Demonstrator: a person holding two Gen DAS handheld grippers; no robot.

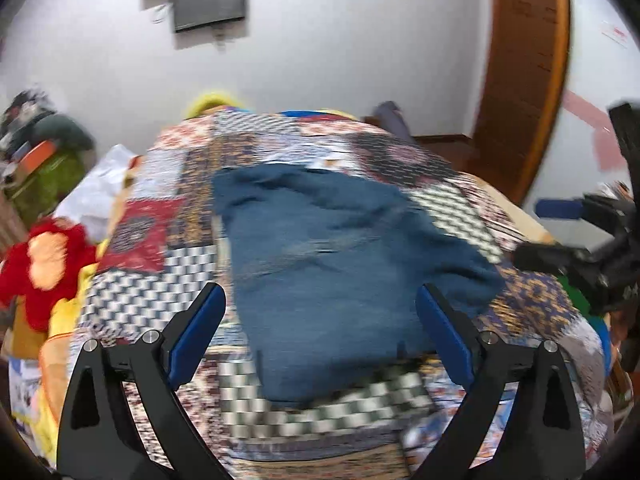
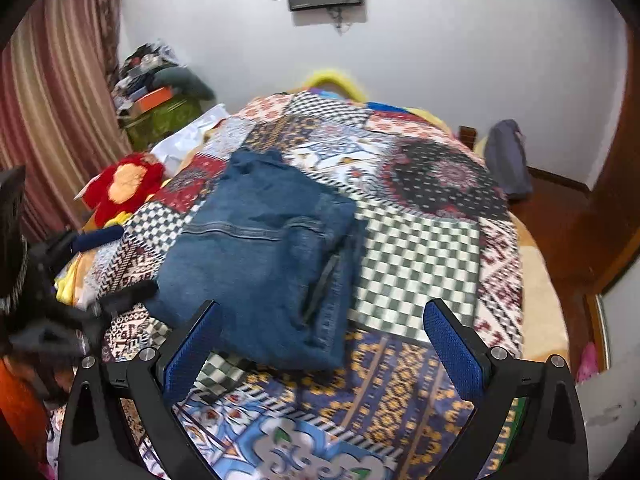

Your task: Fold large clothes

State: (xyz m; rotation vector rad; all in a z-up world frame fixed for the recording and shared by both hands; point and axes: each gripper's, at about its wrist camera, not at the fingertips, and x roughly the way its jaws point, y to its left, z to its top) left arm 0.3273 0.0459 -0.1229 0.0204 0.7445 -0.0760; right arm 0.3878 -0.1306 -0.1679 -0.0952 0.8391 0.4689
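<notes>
Two hand-held grippers, left [image 1: 321, 310] and right [image 2: 322, 322], hovered spread wide and empty above the bed. Between them lay folded blue denim jeans [image 2: 264, 264], already doubled into a compact rectangle on the patchwork quilt [image 2: 416, 248]; seemingly most folding done, perhaps one last fold or smoothing left. Off to the left sat a red-and-orange plush toy [image 2: 122, 188] and a cluttered green box [image 2: 164, 118]; farther right, a grey bag [image 2: 507, 158] near the wooden door frame [image 1: 524, 80]. Nothing blocking the jeans.

black fingers [image 1: 192, 344], blue pads [image 2: 452, 344], silver screws [image 1: 151, 336]
</notes>
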